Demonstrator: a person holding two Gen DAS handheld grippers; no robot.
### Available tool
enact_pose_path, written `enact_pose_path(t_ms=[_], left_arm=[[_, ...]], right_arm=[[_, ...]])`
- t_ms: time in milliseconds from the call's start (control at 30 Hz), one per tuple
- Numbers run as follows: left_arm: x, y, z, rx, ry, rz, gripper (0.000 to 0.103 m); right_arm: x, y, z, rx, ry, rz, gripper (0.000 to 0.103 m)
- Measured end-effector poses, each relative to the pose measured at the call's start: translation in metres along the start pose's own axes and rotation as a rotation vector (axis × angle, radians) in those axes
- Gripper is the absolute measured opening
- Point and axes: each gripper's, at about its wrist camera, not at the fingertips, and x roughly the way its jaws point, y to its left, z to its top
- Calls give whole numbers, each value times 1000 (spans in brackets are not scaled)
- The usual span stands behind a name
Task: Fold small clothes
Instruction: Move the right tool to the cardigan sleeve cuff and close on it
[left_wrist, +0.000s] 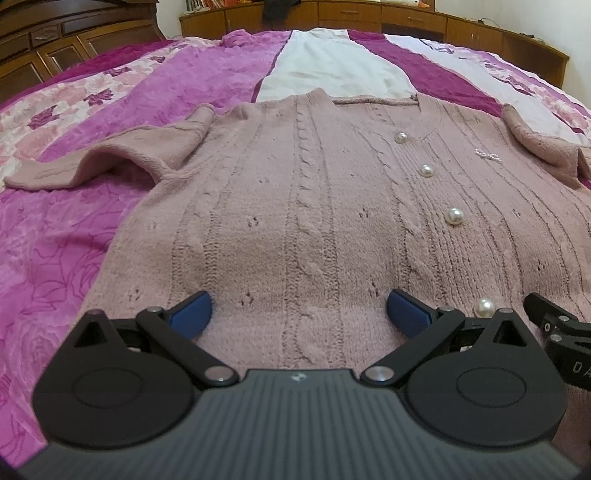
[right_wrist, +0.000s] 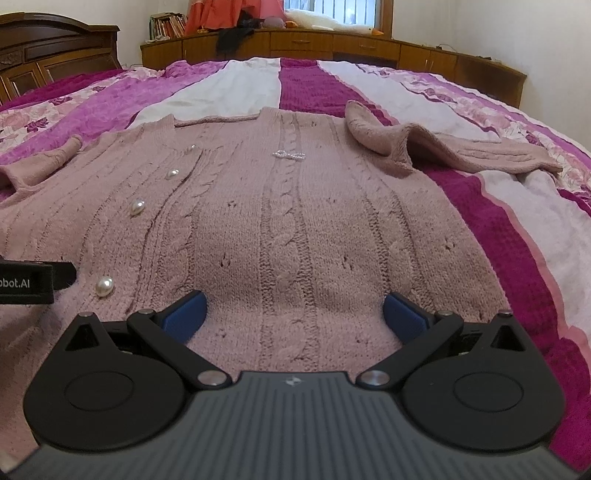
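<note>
Over pink cardigan (left_wrist: 295, 206) hem, left hand-held gripper (left_wrist: 299, 314) spread wide, level

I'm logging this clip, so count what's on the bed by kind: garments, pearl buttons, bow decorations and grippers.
Garments: 1, the pink cardigan.
Pearl buttons: 4.
Bow decorations: 1, the beaded bow.
Grippers: 2, the left gripper and right gripper, both open.
Total: 8.

The cardigan's (left_wrist: 295, 206) hem is hidden under the left gripper (left_wrist: 299, 314) body. Its far sleeve (left_wrist: 546, 151), right of that gripper, is cut by the picture's edge. Books (right_wrist: 168, 26) far ahead are too blurred to read.
</note>
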Motion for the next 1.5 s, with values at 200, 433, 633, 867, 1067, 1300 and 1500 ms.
enact_pose_path(t_ms=[200, 433, 633, 867, 1067, 1300, 1500], left_arm=[[-2, 1, 4, 8, 17, -9, 103], [-9, 2, 16, -6, 37, -12, 103], [-15, 4, 34, -31, 45, -46, 103], [-18, -2, 52, -31, 18, -49, 103], [-10, -8, 53, -49, 51, -58, 103], [-2, -9, 52, -55, 76, -30, 103], [5, -4, 54, -68, 91, 3, 103]], right_arm=[[-8, -14, 14, 67, 28, 66, 103], [-19, -34, 40, 103, 24, 160, 103], [-26, -68, 70, 147, -2, 204, 103], [-7, -130, 103, 239, 3, 164, 103], [30, -188, 121, 399, 38, 126, 103], [75, -242, 133, 519, 46, 22, 103], [109, -270, 139, 630, 54, 37, 103]])
